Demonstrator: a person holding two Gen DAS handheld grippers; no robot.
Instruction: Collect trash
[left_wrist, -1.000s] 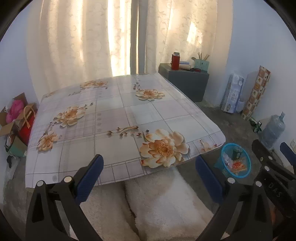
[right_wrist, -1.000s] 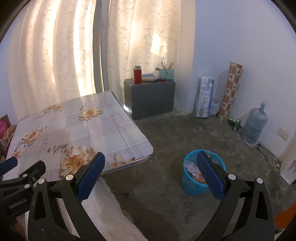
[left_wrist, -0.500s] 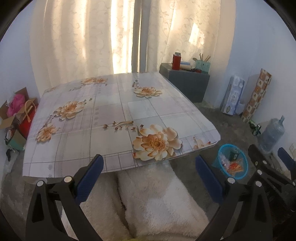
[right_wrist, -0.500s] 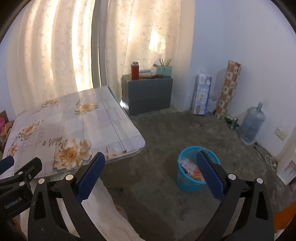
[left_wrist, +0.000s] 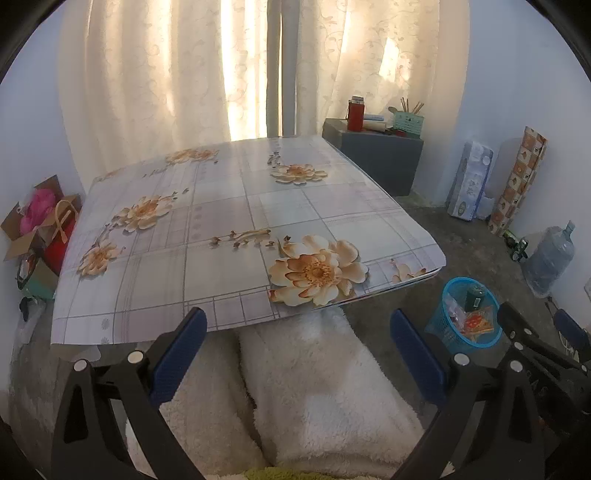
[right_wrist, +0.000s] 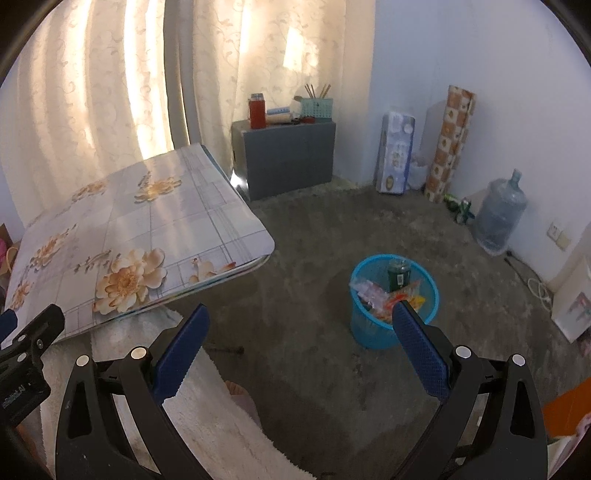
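The only lettering that shows at all is white print on the black body of the left gripper (right_wrist: 22, 369), at the nine o'clock edge of the right wrist view; just its last characters, roughly "AI", can be made out. The packaging against the wall and the wrappers in the blue waste basket (right_wrist: 373, 328) carry print too small to read.

light: backlit through curtains (left_wrist: 229, 74) | tabletop (left_wrist: 258, 206) glare | corners dim | fisheye-bent edges | sharp
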